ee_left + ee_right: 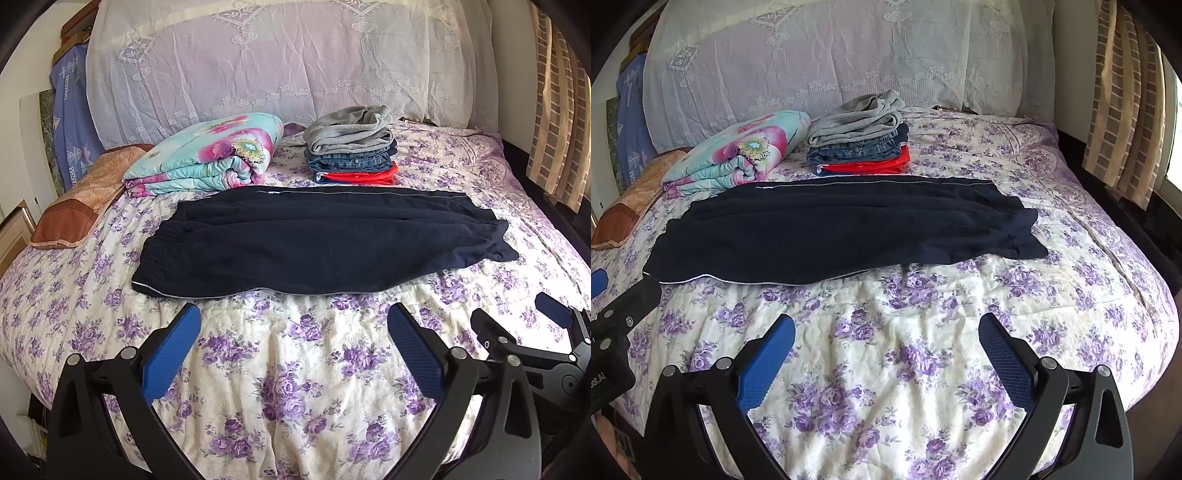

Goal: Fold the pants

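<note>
Dark navy pants [317, 243] lie flat across the bed, folded lengthwise, waistband at the left and leg ends at the right; they also show in the right wrist view [842, 232]. My left gripper [295, 321] is open and empty over the bedspread, short of the pants' near edge. My right gripper [886, 328] is open and empty too, also short of the near edge. The right gripper shows at the right of the left wrist view [524, 321]. Part of the left gripper shows at the left edge of the right wrist view.
The bed has a purple-flowered bedspread [288, 387]. Behind the pants stand a stack of folded clothes [352, 147] and a folded floral quilt [207, 155]. A brown pillow [81, 199] lies at the left. A lace-covered headboard [277, 59] is at the back, a curtain [554, 122] at the right.
</note>
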{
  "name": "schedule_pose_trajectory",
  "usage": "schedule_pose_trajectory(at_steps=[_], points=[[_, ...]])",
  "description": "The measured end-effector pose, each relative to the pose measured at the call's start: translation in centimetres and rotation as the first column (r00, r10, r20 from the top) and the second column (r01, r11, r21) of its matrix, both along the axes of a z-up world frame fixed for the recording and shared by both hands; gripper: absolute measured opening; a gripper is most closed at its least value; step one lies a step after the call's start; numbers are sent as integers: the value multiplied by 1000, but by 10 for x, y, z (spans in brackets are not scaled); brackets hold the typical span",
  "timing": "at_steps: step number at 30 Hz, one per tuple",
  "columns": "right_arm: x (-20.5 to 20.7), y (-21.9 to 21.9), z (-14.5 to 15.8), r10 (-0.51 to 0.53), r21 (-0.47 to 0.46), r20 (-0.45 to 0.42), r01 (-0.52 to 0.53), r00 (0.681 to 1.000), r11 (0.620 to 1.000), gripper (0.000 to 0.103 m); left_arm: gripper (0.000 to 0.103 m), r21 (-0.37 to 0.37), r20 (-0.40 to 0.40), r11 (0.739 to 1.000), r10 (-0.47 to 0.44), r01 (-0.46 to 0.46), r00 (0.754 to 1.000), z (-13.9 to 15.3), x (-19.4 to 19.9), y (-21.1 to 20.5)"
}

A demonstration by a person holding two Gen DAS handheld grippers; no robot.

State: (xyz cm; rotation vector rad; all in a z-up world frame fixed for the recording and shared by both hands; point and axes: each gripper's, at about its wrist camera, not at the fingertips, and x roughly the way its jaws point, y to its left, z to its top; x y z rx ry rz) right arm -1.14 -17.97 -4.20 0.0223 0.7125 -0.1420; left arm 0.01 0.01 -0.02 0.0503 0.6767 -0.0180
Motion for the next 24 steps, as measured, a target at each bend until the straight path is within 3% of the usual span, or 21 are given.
schedule_pose_trajectory(at_steps=[24], points=[[2, 2, -3, 2, 2, -6, -2, 1000, 1000, 100, 98, 0, -3, 1000, -1, 1, 1000, -2, -2, 0]])
